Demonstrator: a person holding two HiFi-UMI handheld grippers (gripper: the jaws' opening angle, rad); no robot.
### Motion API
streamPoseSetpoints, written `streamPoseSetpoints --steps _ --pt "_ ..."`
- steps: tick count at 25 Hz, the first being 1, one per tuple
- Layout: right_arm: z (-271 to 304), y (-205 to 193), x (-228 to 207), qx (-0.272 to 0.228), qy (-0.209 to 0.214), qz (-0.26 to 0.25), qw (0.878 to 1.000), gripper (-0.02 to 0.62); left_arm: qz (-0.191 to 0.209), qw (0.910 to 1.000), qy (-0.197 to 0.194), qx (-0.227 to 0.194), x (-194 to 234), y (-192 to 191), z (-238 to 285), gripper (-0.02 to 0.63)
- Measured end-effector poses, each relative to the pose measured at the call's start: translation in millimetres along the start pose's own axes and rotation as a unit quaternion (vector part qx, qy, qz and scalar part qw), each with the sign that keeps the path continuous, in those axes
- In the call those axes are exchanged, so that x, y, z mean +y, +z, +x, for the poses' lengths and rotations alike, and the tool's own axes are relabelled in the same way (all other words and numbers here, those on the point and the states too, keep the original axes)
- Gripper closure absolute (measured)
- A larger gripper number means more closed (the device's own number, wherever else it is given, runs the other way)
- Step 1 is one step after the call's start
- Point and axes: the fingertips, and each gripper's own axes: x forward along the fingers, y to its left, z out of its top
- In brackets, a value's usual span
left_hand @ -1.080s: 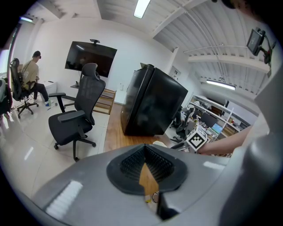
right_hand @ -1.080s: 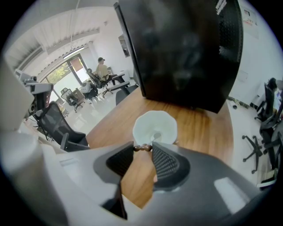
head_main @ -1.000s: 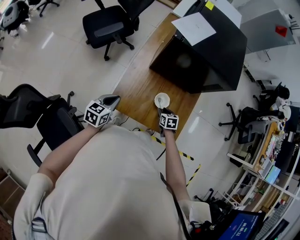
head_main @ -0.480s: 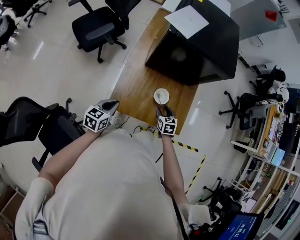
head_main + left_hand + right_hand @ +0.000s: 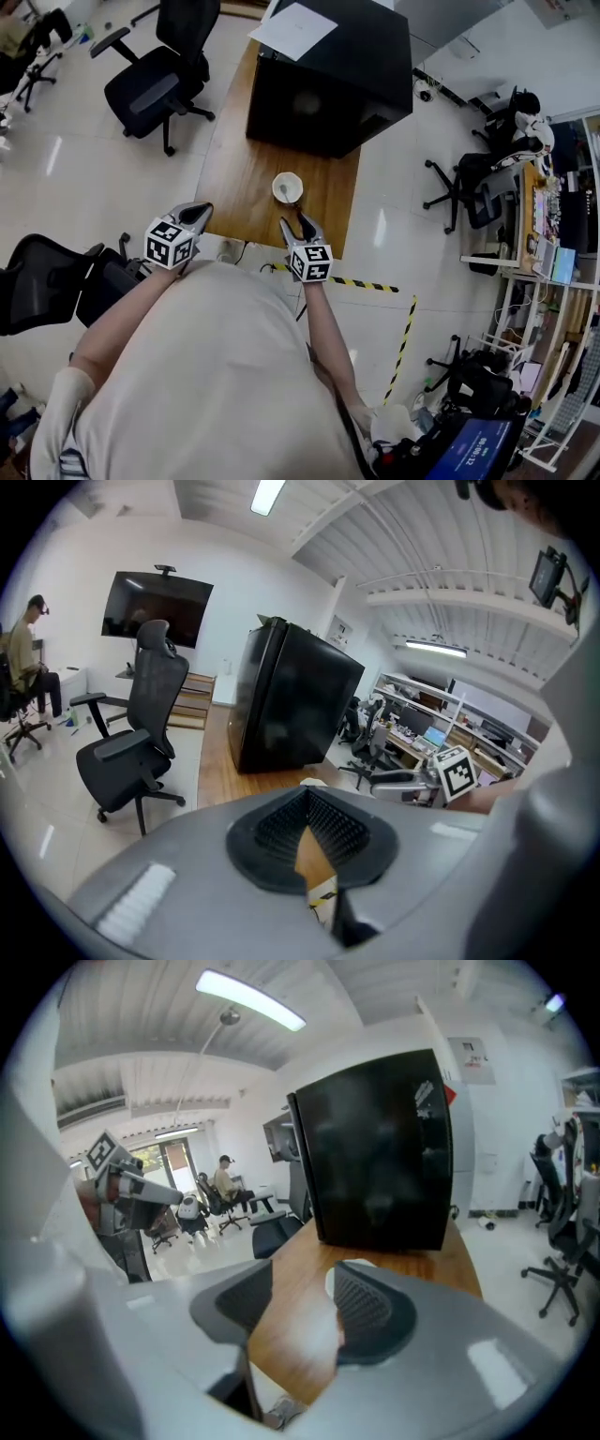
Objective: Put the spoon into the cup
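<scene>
A white cup (image 5: 287, 187) stands on the wooden table (image 5: 239, 178) near its front edge, and a spoon (image 5: 284, 192) rests inside it. My right gripper (image 5: 302, 223) hovers just short of the cup, on my side of it. Its jaws stand wide, are closing slightly, and hold nothing. In the right gripper view the cup (image 5: 351, 1267) peeks out behind the right finger, past the gripper (image 5: 298, 1283). My left gripper (image 5: 195, 214) hangs off the table's front left corner with its tips together and nothing in them. The left gripper view shows its pads (image 5: 330, 825) meeting.
A large black box (image 5: 328, 80) with a sheet of paper (image 5: 292, 28) on top fills the table's far end. A black office chair (image 5: 155, 80) stands at the left, and another chair (image 5: 47, 281) is beside me. Yellow-black tape (image 5: 366, 283) marks the floor.
My right gripper has let go at the cup, opened, and lifted back toward me. The spoon stays in the cup. My left gripper has shifted only a little.
</scene>
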Motion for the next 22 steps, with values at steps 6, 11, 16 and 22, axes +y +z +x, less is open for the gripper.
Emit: streamPoseSetpoints --steps 6,11,16,22 --pt "-45.9 20.6 -7.8 -0.050 0.026 0.000 0.998 0.424 0.009 0.9999 0.002 -0.007 -41.8 4.8 3.9 0.606" --pt "-84.5 32.7 -9.5 -0.071 0.036 0.009 0.997 0.428 0.004 1.0000 -0.001 0.005 -76.4 -14.6 8.9 0.606" --pt "-136.9 38.1 -14.0 -0.089 0.054 0.001 0.995 0.434 -0.006 0.9999 0.009 -0.003 -115.5 -24.4 14.4 0.606" --pt "-191.2 36.2 -24.6 -0.110 0.063 -0.002 0.992 0.453 0.001 0.9997 0.018 -0.019 -166.5 -45.9 11.7 0.606"
